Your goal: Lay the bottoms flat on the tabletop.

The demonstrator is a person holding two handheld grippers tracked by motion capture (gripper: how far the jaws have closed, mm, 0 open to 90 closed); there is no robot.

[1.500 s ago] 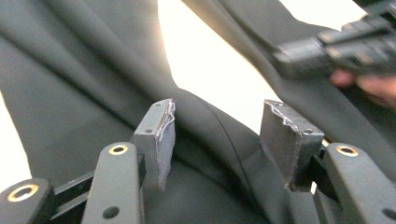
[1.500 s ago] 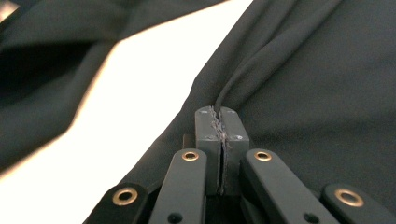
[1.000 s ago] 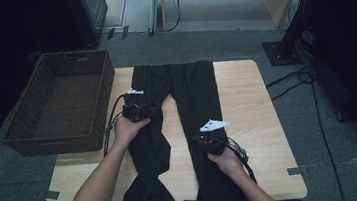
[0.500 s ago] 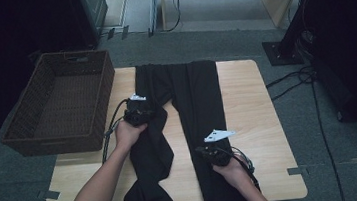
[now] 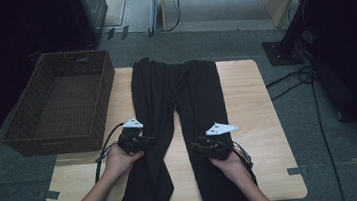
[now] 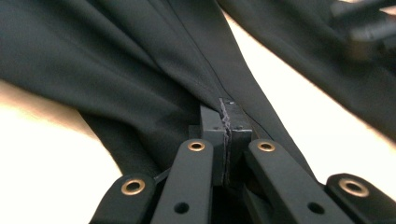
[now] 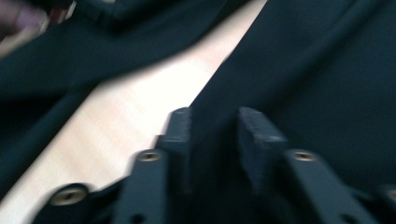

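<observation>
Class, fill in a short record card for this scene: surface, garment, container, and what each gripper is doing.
surface: light wooden table
garment: black trousers laid flat, legs toward the person
container: dark brown woven basket at the table's left edge, nothing visible inside
left gripper: jaws shut, at the left trouser leg; pinch unclear
right gripper: jaws apart, just been opening, edge of the right trouser leg between them

Bare light wooden table (image 5: 252,103) lies open at the frame's right and between the legs of the black trousers (image 5: 202,103). At upper left, the dark woven wicker basket (image 5: 61,105) blocks that edge.
</observation>
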